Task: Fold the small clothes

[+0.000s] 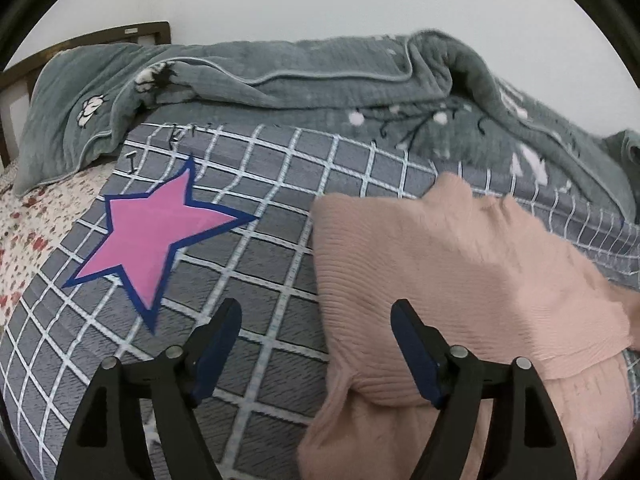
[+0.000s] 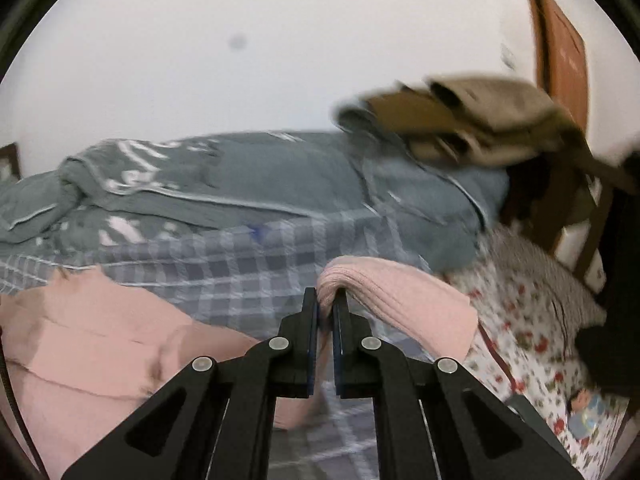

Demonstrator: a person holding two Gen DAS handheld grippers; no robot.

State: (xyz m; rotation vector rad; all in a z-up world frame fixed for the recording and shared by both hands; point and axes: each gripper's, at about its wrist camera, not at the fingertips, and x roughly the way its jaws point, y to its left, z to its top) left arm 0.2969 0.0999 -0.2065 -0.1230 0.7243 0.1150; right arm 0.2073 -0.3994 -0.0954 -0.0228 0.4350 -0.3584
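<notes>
A pink ribbed knit sweater (image 1: 452, 272) lies on a grey checked bedsheet (image 1: 256, 184), partly folded over itself. My left gripper (image 1: 316, 312) is open and empty, hovering over the sweater's left edge, one finger above the sheet and the other above the knit. My right gripper (image 2: 327, 300) is shut on a sleeve of the pink sweater (image 2: 396, 300) and holds it lifted above the bed; the sweater's body (image 2: 88, 344) lies to its left.
A pink star print (image 1: 156, 236) marks the sheet on the left. A grey-green quilt (image 1: 320, 80) is bunched along the far side by the wall. Brown folded clothes (image 2: 472, 120) sit on it at the right. A floral sheet (image 2: 536, 320) and wooden headboard (image 1: 80, 40) border the bed.
</notes>
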